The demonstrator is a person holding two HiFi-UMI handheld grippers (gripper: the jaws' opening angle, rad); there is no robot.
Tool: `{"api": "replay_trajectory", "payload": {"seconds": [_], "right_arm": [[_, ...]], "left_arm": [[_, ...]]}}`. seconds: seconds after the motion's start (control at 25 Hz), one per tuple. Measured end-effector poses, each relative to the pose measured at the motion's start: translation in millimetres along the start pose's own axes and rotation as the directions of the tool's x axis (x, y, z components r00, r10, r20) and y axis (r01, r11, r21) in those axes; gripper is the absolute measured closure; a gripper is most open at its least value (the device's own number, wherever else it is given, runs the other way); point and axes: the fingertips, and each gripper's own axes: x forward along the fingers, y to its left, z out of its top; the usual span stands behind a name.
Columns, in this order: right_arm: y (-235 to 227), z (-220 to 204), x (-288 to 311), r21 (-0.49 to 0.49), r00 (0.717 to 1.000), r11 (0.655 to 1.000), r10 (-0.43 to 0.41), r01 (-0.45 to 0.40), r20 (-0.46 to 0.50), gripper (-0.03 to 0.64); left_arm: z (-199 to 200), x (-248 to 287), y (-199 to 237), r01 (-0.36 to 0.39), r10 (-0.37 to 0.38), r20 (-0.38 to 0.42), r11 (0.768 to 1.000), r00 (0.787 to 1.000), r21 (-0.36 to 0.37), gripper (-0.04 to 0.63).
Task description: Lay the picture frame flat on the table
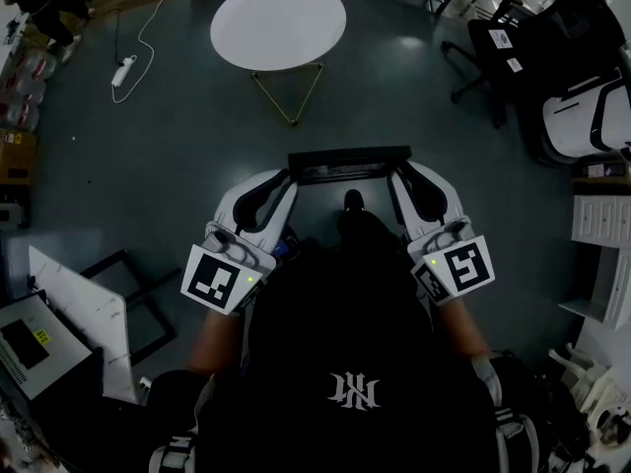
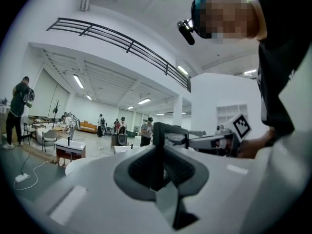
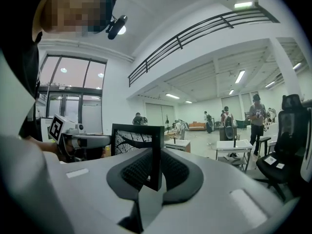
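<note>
So the picture frame [image 1: 349, 166] is up in the air right now, upright, held by its two short sides between both grippers; from the head view it's just a thin black bar seen edge-on, straight in front of the person's chest. The left gripper [image 1: 289, 177] is pinching the frame's left edge and the right gripper [image 1: 399, 175] has the right edge; both sets of jaws are pressed onto the black moulding, which sits in the slot between the dark grey pads [image 3: 134, 172]; those pads look dimpled and rubbery, set in smooth white plastic shells. The frame itself is flat, square-cornered and matte black; the print inside is a white branching, leaf-vein sort of pattern on black. The round white table [image 1: 278, 23] stands well apart from the frame, further ahead on the dark floor; smooth top, thin yellowish wire legs in a V. A white power strip [image 1: 122, 70] lies on the floor to its left.
</note>
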Motion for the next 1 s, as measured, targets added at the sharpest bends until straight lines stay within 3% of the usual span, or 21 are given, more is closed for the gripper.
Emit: {"api": "replay_trajectory", "payload": {"seconds": [0.4, 1.0], "right_arm": [[-67, 13, 54, 0.011, 0.992, 0.992, 0.126, -0.126, 0.023, 0.575], [-154, 34, 88, 0.024, 0.956, 0.955, 0.294, -0.294, 0.015, 0.575]], "left_arm": [[15, 66, 24, -0.129, 0.129, -0.01, 0.991, 0.992, 0.036, 0.554], [40, 150, 24, -0.295, 0.297, -0.03, 0.954, 0.955, 0.054, 0.554]]}}
